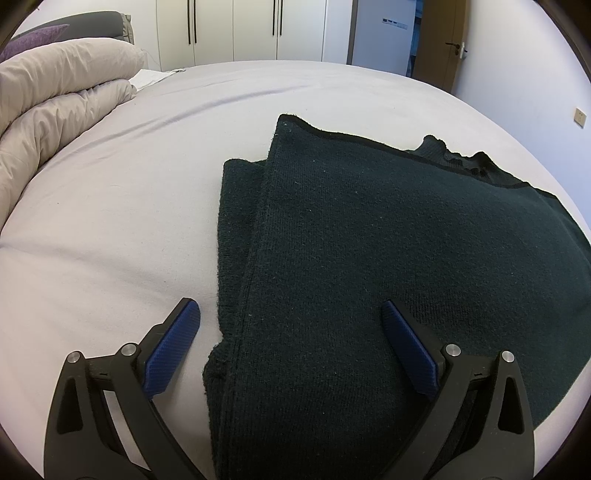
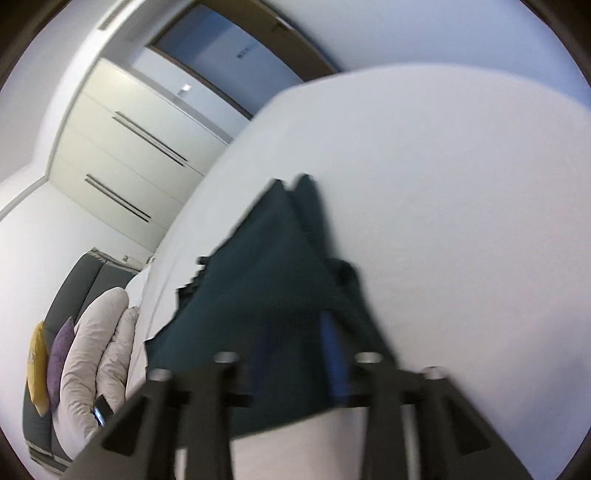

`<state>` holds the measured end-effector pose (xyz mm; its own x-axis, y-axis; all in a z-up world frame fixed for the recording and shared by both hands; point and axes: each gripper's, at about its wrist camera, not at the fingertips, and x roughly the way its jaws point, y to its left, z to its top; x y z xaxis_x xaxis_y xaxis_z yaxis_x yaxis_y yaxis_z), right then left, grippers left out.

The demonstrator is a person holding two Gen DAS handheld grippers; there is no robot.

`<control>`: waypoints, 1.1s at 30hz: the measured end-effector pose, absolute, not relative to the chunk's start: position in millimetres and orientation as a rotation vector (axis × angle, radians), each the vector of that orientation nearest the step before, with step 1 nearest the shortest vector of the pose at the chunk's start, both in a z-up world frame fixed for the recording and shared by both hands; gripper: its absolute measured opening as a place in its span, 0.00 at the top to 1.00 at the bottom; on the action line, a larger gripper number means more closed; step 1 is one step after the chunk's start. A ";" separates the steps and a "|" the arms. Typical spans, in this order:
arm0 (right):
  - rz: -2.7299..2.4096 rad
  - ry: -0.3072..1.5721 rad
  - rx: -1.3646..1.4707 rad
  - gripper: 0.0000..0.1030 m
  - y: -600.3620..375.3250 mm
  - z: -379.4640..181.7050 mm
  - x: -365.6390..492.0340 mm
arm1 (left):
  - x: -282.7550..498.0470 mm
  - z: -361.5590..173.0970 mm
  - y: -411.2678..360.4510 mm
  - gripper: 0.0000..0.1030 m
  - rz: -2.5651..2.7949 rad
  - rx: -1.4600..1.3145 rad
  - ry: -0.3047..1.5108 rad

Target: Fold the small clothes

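Note:
A dark green knitted garment [image 1: 388, 258] lies folded in layers on the pale bed sheet [image 1: 110, 221]. My left gripper [image 1: 291, 314] is open just above its near left edge, one blue pad [image 1: 173, 343] over the sheet, the other over the cloth. In the blurred, tilted right wrist view my right gripper [image 2: 299, 343] is shut on a fold of the same garment [image 2: 266, 266] and holds it up off the bed sheet [image 2: 443, 221].
A rolled beige duvet [image 1: 55, 103] lies at the far left of the bed, with cushions [image 2: 48, 365] and a grey headboard behind. White wardrobes [image 1: 240, 29] and a wooden door [image 1: 443, 40] stand beyond the bed's far edge.

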<state>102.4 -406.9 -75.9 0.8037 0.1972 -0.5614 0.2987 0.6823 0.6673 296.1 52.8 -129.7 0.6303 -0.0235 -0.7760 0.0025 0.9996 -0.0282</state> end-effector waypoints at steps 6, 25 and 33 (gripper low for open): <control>0.273 0.690 0.722 0.57 -307.0 -60.2 146.1 | 296.6 -129.5 52.7 0.01 -0.013 -0.024 0.888; 0.290 0.710 0.838 1.00 -302.1 -130.2 172.5 | 258.5 -89.1 -78.2 0.62 -0.308 0.090 0.902; 0.299 0.699 0.840 1.00 -310.4 -130.5 158.0 | 272.6 -97.2 -38.5 0.61 -0.174 0.162 0.876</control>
<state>158.0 -310.4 -130.5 0.7405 0.5022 -0.4466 0.0250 0.6435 0.7651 272.6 -38.5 -97.2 0.6277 -0.0850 -0.7738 0.2176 0.9735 0.0696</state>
